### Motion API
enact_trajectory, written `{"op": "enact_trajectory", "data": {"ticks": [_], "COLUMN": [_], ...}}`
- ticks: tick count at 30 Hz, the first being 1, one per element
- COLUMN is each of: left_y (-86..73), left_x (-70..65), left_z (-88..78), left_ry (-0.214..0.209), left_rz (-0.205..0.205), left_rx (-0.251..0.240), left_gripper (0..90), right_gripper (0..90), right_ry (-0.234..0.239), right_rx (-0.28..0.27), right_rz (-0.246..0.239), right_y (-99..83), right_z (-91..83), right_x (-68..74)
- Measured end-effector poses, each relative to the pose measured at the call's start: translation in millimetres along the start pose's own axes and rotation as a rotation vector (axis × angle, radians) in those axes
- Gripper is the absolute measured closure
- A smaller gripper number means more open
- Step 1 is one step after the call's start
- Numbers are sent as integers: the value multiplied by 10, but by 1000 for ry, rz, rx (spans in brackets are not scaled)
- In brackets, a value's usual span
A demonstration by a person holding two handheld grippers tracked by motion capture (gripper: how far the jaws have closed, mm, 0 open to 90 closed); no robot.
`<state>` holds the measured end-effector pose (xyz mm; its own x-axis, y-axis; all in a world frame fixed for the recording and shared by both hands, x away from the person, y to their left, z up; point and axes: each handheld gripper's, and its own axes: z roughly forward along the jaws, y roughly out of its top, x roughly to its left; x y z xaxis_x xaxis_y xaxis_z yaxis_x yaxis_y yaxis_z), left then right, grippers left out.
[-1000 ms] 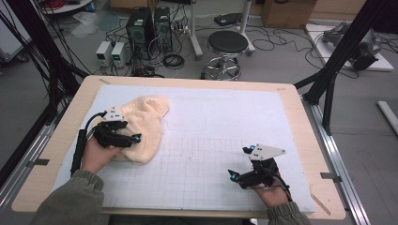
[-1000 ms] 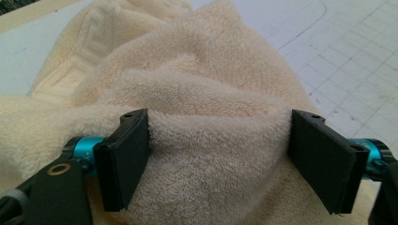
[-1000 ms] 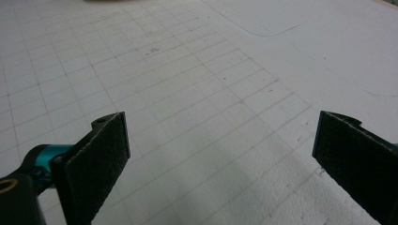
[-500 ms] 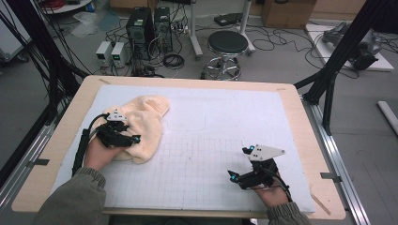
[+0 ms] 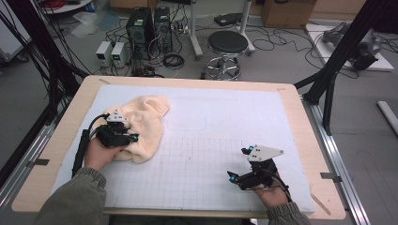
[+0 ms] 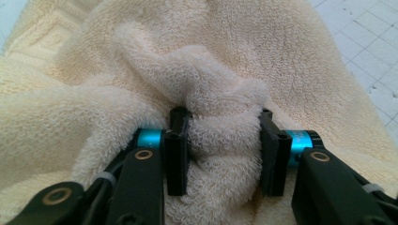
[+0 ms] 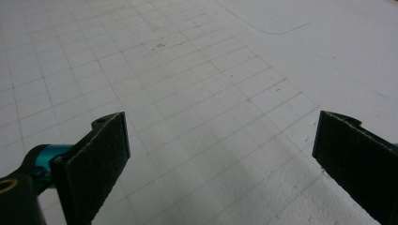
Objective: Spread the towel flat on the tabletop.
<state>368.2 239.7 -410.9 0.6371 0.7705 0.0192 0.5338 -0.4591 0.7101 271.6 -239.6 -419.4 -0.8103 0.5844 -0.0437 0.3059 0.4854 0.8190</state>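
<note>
Towel (image 5: 143,126), cream terry, lay bunched at the tabletop's (image 5: 291,101) far left; left tool (image 6: 224,140) pinched a fold, best lifted slowly. Right tool (image 7: 220,154) rested spread.

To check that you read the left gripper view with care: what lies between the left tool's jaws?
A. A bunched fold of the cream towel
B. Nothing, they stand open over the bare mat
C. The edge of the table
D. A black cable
A: in the left gripper view the left tool has a bunched fold of the towel between its two jaws, which press in on it from both sides.
</note>
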Motion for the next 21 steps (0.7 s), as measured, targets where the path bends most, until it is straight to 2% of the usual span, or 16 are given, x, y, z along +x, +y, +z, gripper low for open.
{"op": "enact_trajectory", "data": {"ticks": [3, 7, 9, 15, 21], "left_y": [18, 39, 46, 65, 64], "left_x": [-37, -99, -158, -394, -703], "left_z": [-54, -147, -194, -353, -412], "left_ry": [-5, -45, -57, -120, -193], "left_rz": [2, 6, 25, 53, 87], "left_rx": [-17, -44, -49, -95, -127], "left_gripper": [652, 662, 663, 665, 665], "right_gripper": [35, 35, 35, 35, 35], "right_ry": [-1, 1, 0, -2, -5], "right_rx": [-1, 1, 1, 0, 0], "right_rz": [0, 3, 1, 1, 1], "right_y": [0, 1, 1, 1, 1], "right_z": [3, 8, 9, 10, 7], "right_x": [-5, -7, -10, -5, -4]}}
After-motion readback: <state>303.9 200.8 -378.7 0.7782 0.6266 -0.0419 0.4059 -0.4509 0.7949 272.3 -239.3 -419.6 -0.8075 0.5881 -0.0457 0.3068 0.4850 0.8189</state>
